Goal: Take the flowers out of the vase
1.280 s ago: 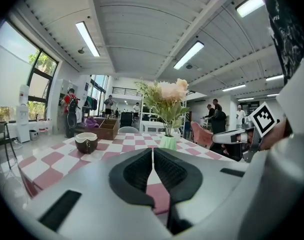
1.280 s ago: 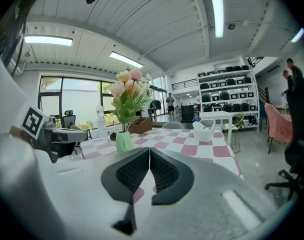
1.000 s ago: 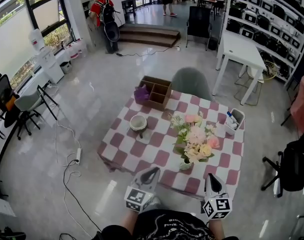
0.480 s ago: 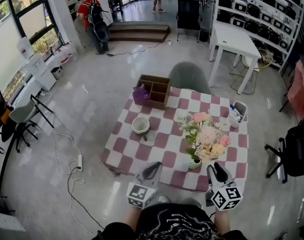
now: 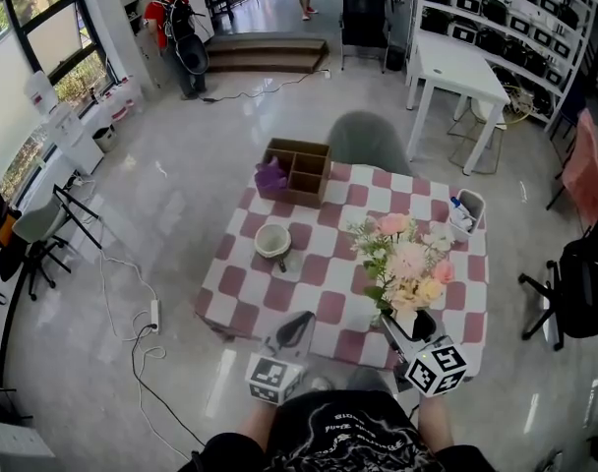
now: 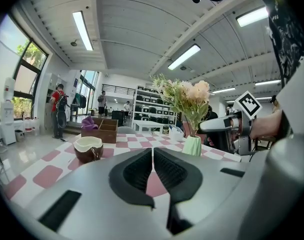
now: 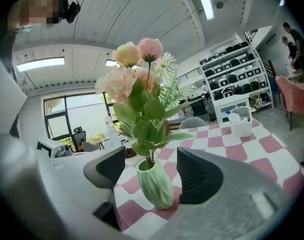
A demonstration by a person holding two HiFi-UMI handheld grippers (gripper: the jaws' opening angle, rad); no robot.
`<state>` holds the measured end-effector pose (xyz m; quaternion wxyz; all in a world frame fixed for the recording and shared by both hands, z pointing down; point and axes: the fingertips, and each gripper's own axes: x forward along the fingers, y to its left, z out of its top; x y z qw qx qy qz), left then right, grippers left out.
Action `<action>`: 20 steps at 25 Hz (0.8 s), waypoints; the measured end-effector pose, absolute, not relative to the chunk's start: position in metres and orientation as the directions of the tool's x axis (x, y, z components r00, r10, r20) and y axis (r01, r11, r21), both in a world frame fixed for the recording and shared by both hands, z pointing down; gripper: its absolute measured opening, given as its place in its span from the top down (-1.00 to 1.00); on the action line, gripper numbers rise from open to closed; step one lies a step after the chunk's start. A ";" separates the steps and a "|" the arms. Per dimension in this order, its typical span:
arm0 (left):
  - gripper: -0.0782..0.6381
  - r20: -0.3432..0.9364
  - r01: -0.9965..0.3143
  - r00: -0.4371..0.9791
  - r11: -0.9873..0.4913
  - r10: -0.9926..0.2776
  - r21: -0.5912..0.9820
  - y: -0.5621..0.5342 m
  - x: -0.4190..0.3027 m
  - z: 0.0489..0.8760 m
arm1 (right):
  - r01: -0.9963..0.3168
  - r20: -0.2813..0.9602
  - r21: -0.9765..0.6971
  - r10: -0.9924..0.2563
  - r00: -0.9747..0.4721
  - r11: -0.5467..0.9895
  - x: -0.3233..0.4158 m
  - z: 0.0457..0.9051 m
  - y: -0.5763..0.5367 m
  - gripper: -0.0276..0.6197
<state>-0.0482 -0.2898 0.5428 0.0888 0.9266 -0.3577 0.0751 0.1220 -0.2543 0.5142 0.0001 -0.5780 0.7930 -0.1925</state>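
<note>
A bunch of pink, cream and white flowers (image 5: 409, 260) stands upright in a ribbed pale green vase (image 7: 154, 184) near the front right of the pink-and-white checked table (image 5: 309, 268). My right gripper (image 5: 405, 326) is level with the vase. Its jaws are opening, and the vase sits between the fingertips (image 7: 196, 176) with a gap on each side. My left gripper (image 5: 297, 328) hovers at the table's front edge, shut and empty. In the left gripper view, that gripper (image 6: 152, 169) points across the table, with the vase (image 6: 192, 145) and the right gripper (image 6: 227, 125) off to the right.
A brown-and-white bowl (image 5: 273, 240) sits left of centre. A wooden divided box (image 5: 299, 172) with a purple cloth stands at the far edge, a white basket (image 5: 463, 214) of bottles at the far right corner. A grey chair (image 5: 370, 146) is behind the table.
My right gripper has moved forward from the table's front edge to the vase, and its jaws have gone from shut to apart. The left gripper has barely shifted.
</note>
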 end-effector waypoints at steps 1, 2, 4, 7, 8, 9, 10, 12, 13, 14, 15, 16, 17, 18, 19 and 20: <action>0.73 0.202 -0.678 0.731 -0.727 -0.652 0.110 -0.290 -0.048 0.542 | -0.920 0.237 -0.295 -0.914 -0.330 0.257 0.121 0.516 -0.258 -0.07; 0.73 0.202 -0.682 0.728 -0.723 -0.655 0.110 -0.289 -0.049 0.542 | -0.924 0.248 -0.286 -0.912 -0.327 0.254 0.121 0.518 -0.260 -0.09; 0.73 0.204 -0.692 0.718 -0.713 -0.665 0.114 -0.289 -0.053 0.543 | -0.928 0.253 -0.275 -0.912 -0.324 0.253 0.120 0.518 -0.264 -0.09; 0.73 0.197 -0.706 0.706 -0.697 -0.681 0.120 -0.290 -0.059 0.542 | -0.928 0.241 -0.257 -0.912 -0.332 0.270 0.116 0.514 -0.272 -0.09; 0.73 0.198 -0.709 0.703 -0.694 -0.683 0.121 -0.290 -0.060 0.542 | -0.926 0.238 -0.255 -0.910 -0.339 0.278 0.115 0.513 -0.274 -0.09; 0.73 0.202 -0.712 0.700 -0.692 -0.685 0.122 -0.290 -0.060 0.542 | -0.923 0.234 -0.257 -0.908 -0.347 0.287 0.113 0.513 -0.276 -0.09; 0.73 0.207 -0.713 0.699 -0.691 -0.685 0.122 -0.290 -0.060 0.543 | -0.920 0.232 -0.260 -0.906 -0.354 0.293 0.112 0.513 -0.278 -0.09; 0.73 0.214 -0.712 0.699 -0.691 -0.682 0.120 -0.288 -0.059 0.545 | -0.917 0.229 -0.259 -0.903 -0.363 0.303 0.110 0.513 -0.282 -0.09; 0.73 0.217 -0.712 0.699 -0.692 -0.681 0.119 -0.288 -0.059 0.545 | -0.918 0.228 -0.252 -0.903 -0.365 0.307 0.109 0.513 -0.283 -0.09; 0.73 0.220 -0.712 0.699 -0.692 -0.681 0.119 -0.287 -0.059 0.546 | -0.918 0.227 -0.244 -0.902 -0.366 0.311 0.108 0.512 -0.285 -0.09; 0.73 0.222 -0.713 0.698 -0.691 -0.681 0.120 -0.288 -0.059 0.546 | -0.919 0.224 -0.237 -0.903 -0.368 0.316 0.108 0.511 -0.287 -0.09; 0.73 0.223 -0.714 0.696 -0.689 -0.682 0.119 -0.288 -0.060 0.547 | -0.919 0.219 -0.231 -0.903 -0.369 0.319 0.107 0.510 -0.288 -0.09; 0.73 0.224 -0.716 0.694 -0.687 -0.684 0.119 -0.289 -0.061 0.547 | -0.919 0.213 -0.226 -0.904 -0.370 0.323 0.106 0.508 -0.289 -0.09; 0.73 0.225 -0.718 0.692 -0.685 -0.686 0.119 -0.290 -0.063 0.548 | -0.920 0.205 -0.219 -0.906 -0.370 0.326 0.106 0.506 -0.290 -0.08; 0.73 0.225 -0.721 0.690 -0.683 -0.688 0.118 -0.291 -0.064 0.548 | -0.920 0.195 -0.210 -0.908 -0.370 0.330 0.106 0.503 -0.290 -0.07; 0.73 0.224 -0.723 0.688 -0.681 -0.691 0.118 -0.292 -0.065 0.547 | -0.922 0.184 -0.199 -0.911 -0.369 0.333 0.106 0.500 -0.290 0.03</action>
